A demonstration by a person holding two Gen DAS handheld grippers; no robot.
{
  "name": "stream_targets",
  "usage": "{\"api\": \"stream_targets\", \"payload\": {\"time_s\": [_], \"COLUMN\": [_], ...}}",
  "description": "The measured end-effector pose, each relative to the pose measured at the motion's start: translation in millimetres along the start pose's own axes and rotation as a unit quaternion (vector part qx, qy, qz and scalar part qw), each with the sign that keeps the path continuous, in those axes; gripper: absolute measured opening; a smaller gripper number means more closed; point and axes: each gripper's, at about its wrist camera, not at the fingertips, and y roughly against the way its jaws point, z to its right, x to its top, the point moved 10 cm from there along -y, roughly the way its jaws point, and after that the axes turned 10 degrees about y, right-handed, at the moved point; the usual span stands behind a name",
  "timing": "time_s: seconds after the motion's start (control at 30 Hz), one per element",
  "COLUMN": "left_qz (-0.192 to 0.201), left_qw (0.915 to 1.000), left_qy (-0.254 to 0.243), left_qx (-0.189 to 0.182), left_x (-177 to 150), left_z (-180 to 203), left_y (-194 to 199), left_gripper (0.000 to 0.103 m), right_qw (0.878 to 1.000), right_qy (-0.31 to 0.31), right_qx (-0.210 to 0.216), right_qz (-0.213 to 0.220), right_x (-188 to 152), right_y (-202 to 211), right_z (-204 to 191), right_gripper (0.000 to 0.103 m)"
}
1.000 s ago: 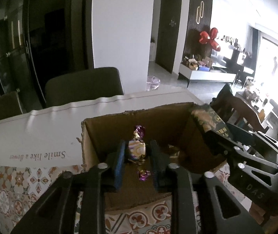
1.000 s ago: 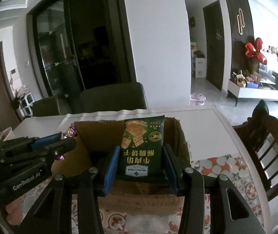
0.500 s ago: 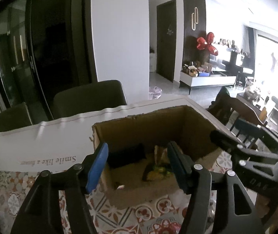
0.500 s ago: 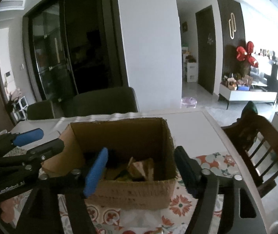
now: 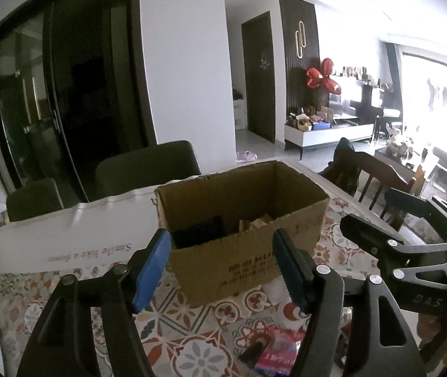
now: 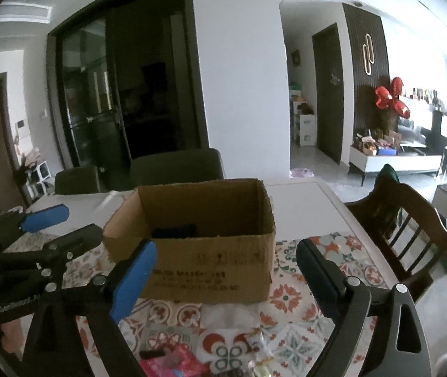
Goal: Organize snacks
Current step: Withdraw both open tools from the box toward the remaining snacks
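Now both tongs are empty, snacks dropped in the box.

At twelve o'clock sits the cardboard box (image 5: 242,229), holding both packets; my left gripper (image 5: 222,267) and right gripper (image 6: 226,275), released wide, have backed off toward the red packet (image 5: 278,353) at six o'clock.

Brown cardboard box (image 6: 211,260), floral-tiled tablecloth (image 6: 289,298)

The left gripper (image 5: 222,267) is spread wide with nothing between its blue-padded fingers (image 5: 151,271), and it is held level, pointing forward. The right gripper (image 6: 223,279) is likewise spread wide and holds nothing, its fingers (image 6: 134,279) angled slightly downward. The two sit side by side, each showing at the edge of the other's wrist view.
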Motion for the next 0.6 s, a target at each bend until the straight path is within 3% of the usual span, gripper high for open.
{"api": "stream_targets", "payload": {"time_s": [0.3, 0.6], "left_qz": [0.017, -0.003], "left_qw": [0.9996, 0.9996], "left_qy": [-0.021, -0.029], "left_qx": [0.01, -0.005], "left_x": [-21, -57], "left_z": [8, 16], "left_y": [30, 35], "left_gripper": [0.071, 0.071], "right_qw": [1.0, 1.0], "right_qy": [0.012, 0.015], "right_qx": [-0.006, -0.014], "right_qz": [0.006, -0.007], "right_x": [-22, -51], "right_y": [32, 53], "right_z": [-4, -6], "right_gripper": [0.091, 0.091]}}
